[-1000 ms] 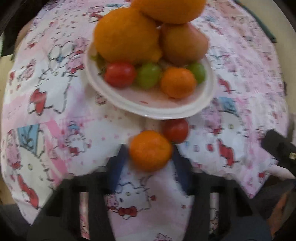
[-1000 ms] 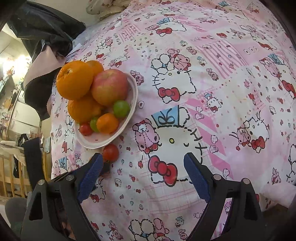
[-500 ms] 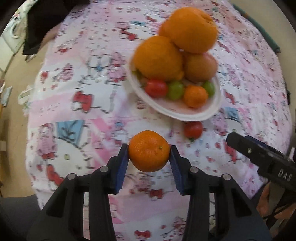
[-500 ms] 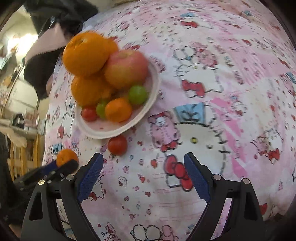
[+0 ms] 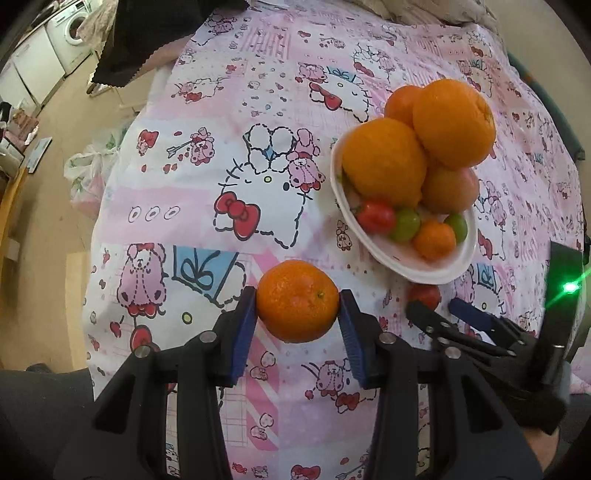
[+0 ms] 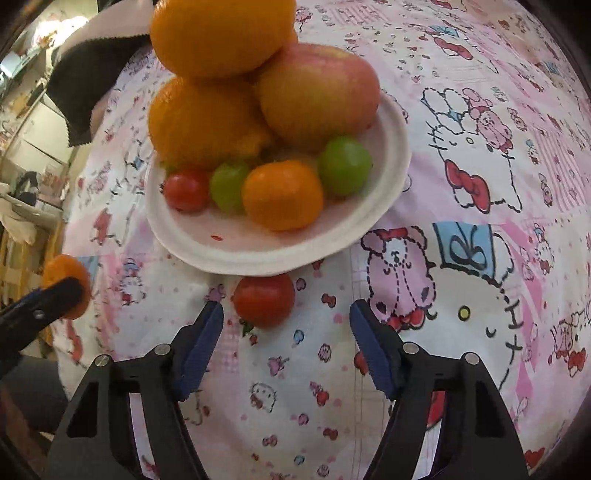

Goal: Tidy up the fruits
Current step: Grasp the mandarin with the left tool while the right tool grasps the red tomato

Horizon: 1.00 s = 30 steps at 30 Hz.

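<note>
Since a second ago the left gripper (image 5: 298, 312) has carried its mandarin (image 5: 297, 301) up and away from the white plate (image 6: 369, 236), which now sits off to the upper right in the left wrist view, while the right gripper (image 6: 286, 332) has come in toward the plate's near rim and its jaws have just been closing. Between them, but not yet touched by either pad, lies a cherry tomato (image 6: 264, 300) on the pink cartoon-print cloth (image 6: 480, 258), just below the plate's edge. The left jaws are clamped on the mandarin, both blue pads pressing its sides. The risk, as I judge it, lies with the tomato: it sits nearer the left finger (image 6: 201, 341) than the right, so an uneven close could nudge it sideways and roll it under the plate's rim or across the soft cloth. A hard squeeze could split the skin. The plate itself is piled high, with large oranges (image 6: 221, 35) stacked on an apple (image 6: 317, 92), so a bump to its rim might topple them. The tomato is small, round, glossy red, with a hint of green stem at its lower left; the mandarin is bright orange, dimpled and slightly flattened.
</note>
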Available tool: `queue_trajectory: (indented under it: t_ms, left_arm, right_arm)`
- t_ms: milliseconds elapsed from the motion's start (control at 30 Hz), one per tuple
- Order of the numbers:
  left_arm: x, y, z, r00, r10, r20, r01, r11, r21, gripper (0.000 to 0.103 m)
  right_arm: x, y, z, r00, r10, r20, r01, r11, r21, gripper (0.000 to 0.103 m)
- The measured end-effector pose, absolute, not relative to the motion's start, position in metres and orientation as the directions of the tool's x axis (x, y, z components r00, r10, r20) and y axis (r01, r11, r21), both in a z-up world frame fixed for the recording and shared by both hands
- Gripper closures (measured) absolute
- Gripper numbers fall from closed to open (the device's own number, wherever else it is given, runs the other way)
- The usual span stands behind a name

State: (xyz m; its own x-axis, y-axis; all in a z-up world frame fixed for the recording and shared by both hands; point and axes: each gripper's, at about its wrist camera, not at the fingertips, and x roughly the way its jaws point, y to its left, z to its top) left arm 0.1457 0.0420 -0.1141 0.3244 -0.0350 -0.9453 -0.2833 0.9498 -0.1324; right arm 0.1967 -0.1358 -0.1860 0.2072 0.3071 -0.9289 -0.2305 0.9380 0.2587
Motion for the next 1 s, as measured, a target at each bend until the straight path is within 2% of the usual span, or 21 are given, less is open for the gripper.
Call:
queue_trajectory:
  t_ms: [267,367,433,1000]
  left_arm:
    - [0.147,0.038,-0.119,0.306,-0.028,-0.951,-0.27,0.956,-0.115,0.063]
    - [0.147,0.039,-0.12,0.305,-0.025,-0.952,-0.275,0.955,-0.113,0.063]
    - [0.147,0.04,-0.12,0.306,-0.025,-0.952,-0.277,0.954,-0.114,0.063]
    - [0.151,0.03,-0.114,0.329,-0.028,-0.944,-0.257,0.959,-0.118,0.063]
  right_arm:
    - [0.194,-0.113,-0.19,0.262,0.234,-0.936,-0.303,0.941,0.15,0.03]
    - [0.195,-0.112,-0.188,0.275,0.22,-0.936,-0.306,0.943,0.132,0.046]
    - [0.197,-0.114,-0.186,0.265,0.252,-0.931,-0.303,0.938,0.168,0.068]
    - [0.181,-0.167,-0.165,0.27,0.32,-0.908,-0.2,0.941,0.272,0.068]
